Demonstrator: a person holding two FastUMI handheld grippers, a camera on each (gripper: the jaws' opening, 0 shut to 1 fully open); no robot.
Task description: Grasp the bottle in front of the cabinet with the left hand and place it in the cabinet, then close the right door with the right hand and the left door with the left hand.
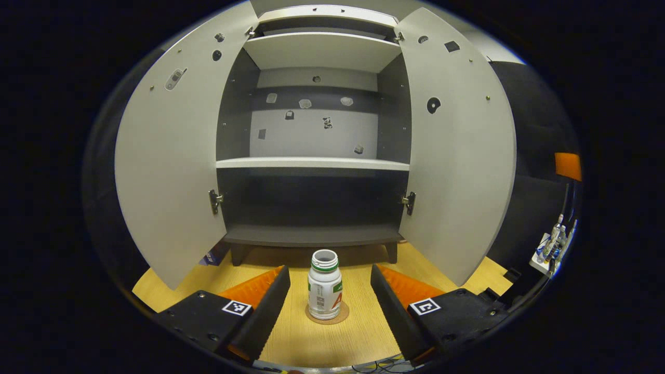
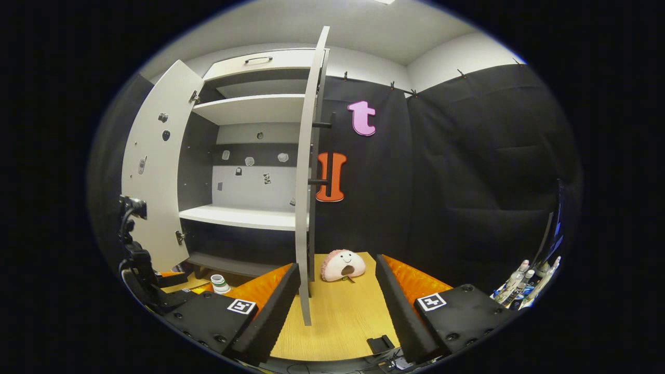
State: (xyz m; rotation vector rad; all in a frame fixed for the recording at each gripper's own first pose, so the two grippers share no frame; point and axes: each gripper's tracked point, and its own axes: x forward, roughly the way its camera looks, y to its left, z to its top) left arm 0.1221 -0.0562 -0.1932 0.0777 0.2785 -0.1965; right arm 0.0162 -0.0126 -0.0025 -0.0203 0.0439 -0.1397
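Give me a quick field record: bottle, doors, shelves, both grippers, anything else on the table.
bottle: upright, uncapped, on a round coaster, on the table in front of the cabinet
left door: open
right door: open
shelves: nothing on them
left gripper: open, fingers either side of bottle, not touching
right gripper: open, holding nothing, near right door's edge
other: plush toy beside cabinet
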